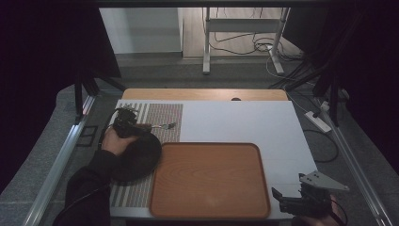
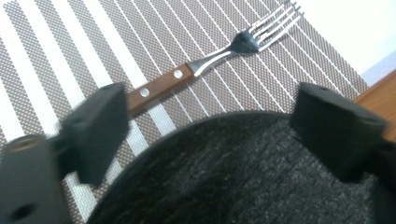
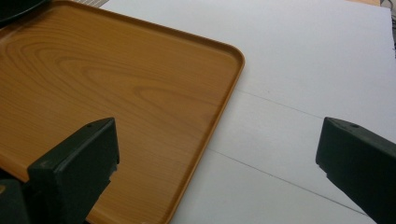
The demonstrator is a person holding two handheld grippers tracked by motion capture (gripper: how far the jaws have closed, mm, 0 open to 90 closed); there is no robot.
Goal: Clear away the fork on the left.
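Left gripper (image 2: 205, 135) over dark plate (image 2: 243, 172), jaws parted, nothing clamped. Fork (image 2: 205, 65) just beyond its tips on striped mat (image 2: 70, 51), wooden handle nearest left jaw. Right gripper (image 3: 219, 172) wide open, holding nothing, low beside wooden tray (image 3: 116, 93); tray bare.

Fork (image 2: 219, 57) ahead of left gripper (image 2: 205, 121): glossy metal tines, wood handle with 2 metal rivets, woven striped placemat (image 2: 93, 42) beneath, matt rough dark plate (image 2: 243, 172) below jaws, smooth wood-grain tray (image 3: 112, 88) left of right gripper (image 3: 219, 168)
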